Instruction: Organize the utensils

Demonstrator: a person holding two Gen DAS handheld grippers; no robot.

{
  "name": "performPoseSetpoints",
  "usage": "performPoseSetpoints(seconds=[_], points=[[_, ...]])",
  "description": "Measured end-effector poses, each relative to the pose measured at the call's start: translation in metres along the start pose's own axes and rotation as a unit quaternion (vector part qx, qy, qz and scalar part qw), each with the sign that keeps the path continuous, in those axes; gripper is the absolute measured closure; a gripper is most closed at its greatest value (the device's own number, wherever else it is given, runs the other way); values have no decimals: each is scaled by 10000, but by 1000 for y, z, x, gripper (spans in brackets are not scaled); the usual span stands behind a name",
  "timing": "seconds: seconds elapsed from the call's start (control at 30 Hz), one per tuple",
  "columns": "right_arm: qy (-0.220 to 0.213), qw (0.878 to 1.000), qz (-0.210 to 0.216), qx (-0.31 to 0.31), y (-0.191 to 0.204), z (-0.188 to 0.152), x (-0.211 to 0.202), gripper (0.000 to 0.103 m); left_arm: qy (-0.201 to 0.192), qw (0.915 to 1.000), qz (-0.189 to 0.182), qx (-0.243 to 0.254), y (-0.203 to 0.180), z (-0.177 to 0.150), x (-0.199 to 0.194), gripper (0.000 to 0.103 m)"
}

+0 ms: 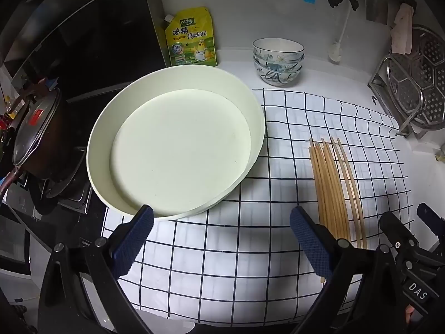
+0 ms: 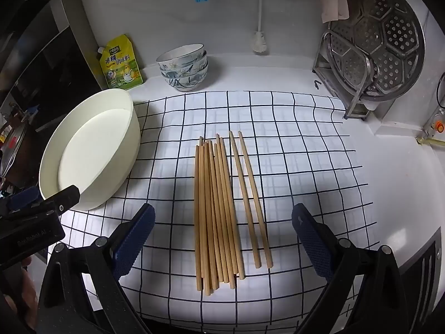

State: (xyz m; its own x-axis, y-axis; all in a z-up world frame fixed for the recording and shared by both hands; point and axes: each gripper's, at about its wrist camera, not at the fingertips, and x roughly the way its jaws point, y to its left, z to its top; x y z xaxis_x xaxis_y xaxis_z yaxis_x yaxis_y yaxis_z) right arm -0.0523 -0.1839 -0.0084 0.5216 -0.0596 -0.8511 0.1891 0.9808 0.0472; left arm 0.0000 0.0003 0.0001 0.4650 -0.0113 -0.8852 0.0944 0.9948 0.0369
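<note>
The right gripper (image 2: 222, 239) hovers with jaws wide apart over the near ends of the chopsticks (image 2: 219, 211), which lie bunched on the checked cloth (image 2: 300, 172). The left gripper (image 1: 221, 239), also spread and empty, faces the round tub (image 1: 175, 150) left of them. Bowls (image 2: 183, 66) stand stacked behind.

Lighting: cool, moderately bright overhead; soft shadow pools on the checked cloth (image 2: 278, 139) near the chopsticks (image 2: 219, 211); strong fisheye bending at edges (black vignette corners); left stove side (image 1: 41, 139) dim; centre sharp, slight rim softness.
</note>
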Motion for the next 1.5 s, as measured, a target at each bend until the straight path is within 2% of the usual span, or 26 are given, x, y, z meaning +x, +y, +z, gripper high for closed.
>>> performPoseSetpoints(seconds=[1.5], points=[[-1, 10000, 5, -1, -1, 2, -1, 9, -53, 9999, 150, 31, 2, 4, -2, 6]])
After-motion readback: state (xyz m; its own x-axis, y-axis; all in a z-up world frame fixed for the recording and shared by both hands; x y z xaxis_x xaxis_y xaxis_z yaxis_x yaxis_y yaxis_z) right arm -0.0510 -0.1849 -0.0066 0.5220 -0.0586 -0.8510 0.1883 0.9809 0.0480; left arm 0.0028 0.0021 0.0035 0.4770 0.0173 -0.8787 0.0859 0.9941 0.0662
